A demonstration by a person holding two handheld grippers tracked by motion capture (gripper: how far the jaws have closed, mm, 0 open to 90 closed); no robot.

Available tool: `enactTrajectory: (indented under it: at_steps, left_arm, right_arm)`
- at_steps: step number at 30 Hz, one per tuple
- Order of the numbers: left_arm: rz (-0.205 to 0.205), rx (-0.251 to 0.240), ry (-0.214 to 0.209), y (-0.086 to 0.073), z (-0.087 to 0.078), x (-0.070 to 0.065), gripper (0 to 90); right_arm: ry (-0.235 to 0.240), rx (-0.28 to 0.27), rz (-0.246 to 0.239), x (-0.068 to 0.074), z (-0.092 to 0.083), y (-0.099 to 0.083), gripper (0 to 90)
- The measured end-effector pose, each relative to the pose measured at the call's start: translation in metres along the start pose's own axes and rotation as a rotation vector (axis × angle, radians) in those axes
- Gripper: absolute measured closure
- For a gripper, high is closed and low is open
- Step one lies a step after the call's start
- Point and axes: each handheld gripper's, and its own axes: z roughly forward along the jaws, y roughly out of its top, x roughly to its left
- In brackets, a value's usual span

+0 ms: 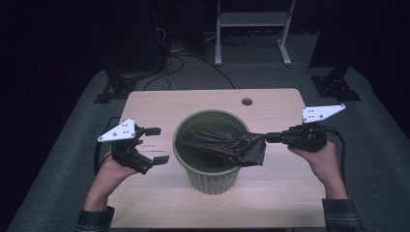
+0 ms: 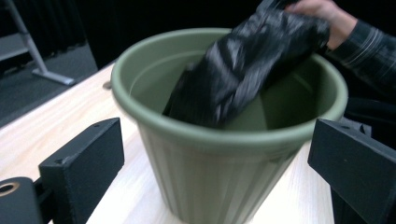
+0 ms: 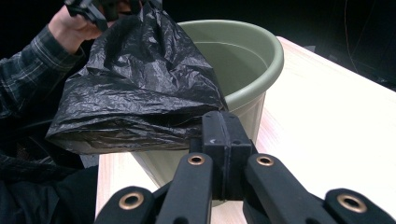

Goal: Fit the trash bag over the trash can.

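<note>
A green plastic bin (image 1: pixel 212 179) stands upright at the middle of the wooden table (image 1: pixel 159 104). A crumpled black plastic bag (image 1: pixel 227 145) lies across the bin's mouth, its far end hanging inside. My right gripper (image 1: pixel 269 137) is shut on the bag's right edge, just outside the rim; in the right gripper view the jaws (image 3: pixel 225 135) pinch the bag (image 3: pixel 135 93) in front of the bin (image 3: pixel 243 56). My left gripper (image 1: pixel 158 145) hovers open left of the bin, holding nothing. In the left gripper view its jaws (image 2: pixel 219 161) stand wide on either side of the bin (image 2: pixel 210 177) and the bag (image 2: pixel 243 70).
A round cable hole (image 1: pixel 247 102) sits near the table's far edge. Behind the table are a white metal stand (image 1: pixel 251 19), loose cables (image 1: pixel 179 63) on the grey floor and black stand bases (image 1: pixel 333 84) at both far corners.
</note>
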Motion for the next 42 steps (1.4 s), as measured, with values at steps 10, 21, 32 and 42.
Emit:
enactTrajectory:
  at_steps: [10,21,32,42]
  left_arm:
    - [0.040,-0.010,-0.038,0.030,0.019,0.005,18.4]
    - [0.010,0.024,-0.126,0.032,0.049,0.014,64.1]
    - [0.075,0.113,-0.102,0.033,0.074,0.010,73.1]
    - [0.089,0.112,-0.079,0.032,0.075,0.008,73.4]
  right_arm:
    - [-0.003,-0.002,-0.001,-0.002,-0.001,-0.001,90.0]
    - [-0.011,-0.016,0.001,-0.002,-0.008,-0.001,90.0]
    - [0.014,-0.049,-0.019,-0.003,-0.002,0.012,90.0]
    - [0.055,-0.068,-0.057,-0.002,0.024,0.038,90.0]
